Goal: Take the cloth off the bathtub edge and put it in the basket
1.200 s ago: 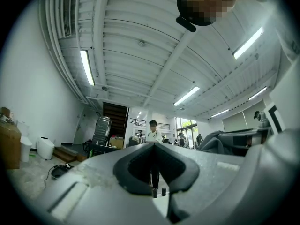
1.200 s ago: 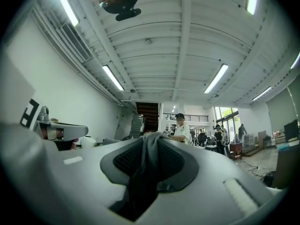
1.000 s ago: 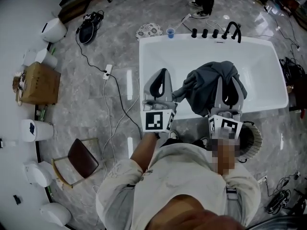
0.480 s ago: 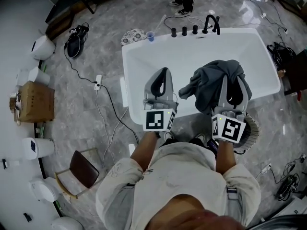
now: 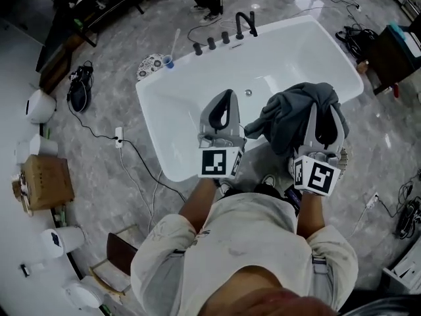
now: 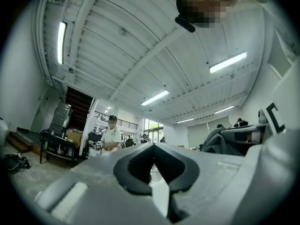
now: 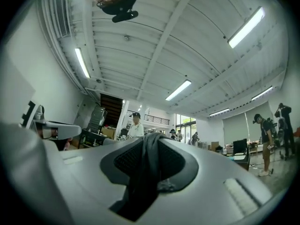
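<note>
The grey cloth [image 5: 294,112] is bunched up at the right gripper [image 5: 322,117], seen over the near side of the white bathtub [image 5: 184,91]. In the right gripper view, a dark fold of the cloth runs down between the jaws, which are pinched narrow on it. The left gripper [image 5: 225,101] is just beside the right one, also over the tub. Its jaws are together with nothing between them (their tips meet in the left gripper view). Black taps [image 5: 223,37] line the tub's far rim, and a blue cup [image 5: 168,61] stands near its far left corner.
</note>
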`<state>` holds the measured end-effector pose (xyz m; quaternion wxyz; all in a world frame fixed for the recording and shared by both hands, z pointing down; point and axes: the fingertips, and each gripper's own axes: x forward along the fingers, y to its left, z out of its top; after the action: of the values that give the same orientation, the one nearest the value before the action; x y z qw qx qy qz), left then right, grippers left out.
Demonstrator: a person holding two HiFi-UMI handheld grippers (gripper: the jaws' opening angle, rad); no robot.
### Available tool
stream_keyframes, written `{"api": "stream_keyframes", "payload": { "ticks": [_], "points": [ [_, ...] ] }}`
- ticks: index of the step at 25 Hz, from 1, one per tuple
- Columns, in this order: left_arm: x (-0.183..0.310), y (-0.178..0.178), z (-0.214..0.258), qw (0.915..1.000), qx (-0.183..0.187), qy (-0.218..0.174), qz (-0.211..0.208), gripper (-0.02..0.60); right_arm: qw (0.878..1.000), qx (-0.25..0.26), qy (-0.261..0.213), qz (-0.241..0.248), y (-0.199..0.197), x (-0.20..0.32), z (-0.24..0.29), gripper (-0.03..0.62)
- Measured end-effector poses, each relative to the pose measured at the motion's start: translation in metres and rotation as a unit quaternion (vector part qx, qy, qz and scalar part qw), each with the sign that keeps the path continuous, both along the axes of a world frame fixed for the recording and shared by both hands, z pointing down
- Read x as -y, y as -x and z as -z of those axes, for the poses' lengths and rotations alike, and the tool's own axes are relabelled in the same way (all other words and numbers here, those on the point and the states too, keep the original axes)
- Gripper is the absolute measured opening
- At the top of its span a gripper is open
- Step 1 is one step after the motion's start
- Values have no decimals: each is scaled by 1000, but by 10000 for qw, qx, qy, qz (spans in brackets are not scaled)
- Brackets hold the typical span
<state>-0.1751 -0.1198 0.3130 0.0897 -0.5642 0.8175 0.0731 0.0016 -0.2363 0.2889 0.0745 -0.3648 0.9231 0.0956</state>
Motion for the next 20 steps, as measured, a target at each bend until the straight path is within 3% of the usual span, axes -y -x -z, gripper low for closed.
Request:
{"api": "stream_keyframes", "payload": {
  "ticks": [12, 20],
  "points": [
    [98, -92, 1, 9940, -40, -13, -1097, 2, 9929, -65, -34, -1187, -118, 59, 1, 97],
    [152, -167, -8, 9781, -93, -46, -2079, 2, 9789, -114, -40, -2039, -195, 67, -6, 97]
  ]
}}
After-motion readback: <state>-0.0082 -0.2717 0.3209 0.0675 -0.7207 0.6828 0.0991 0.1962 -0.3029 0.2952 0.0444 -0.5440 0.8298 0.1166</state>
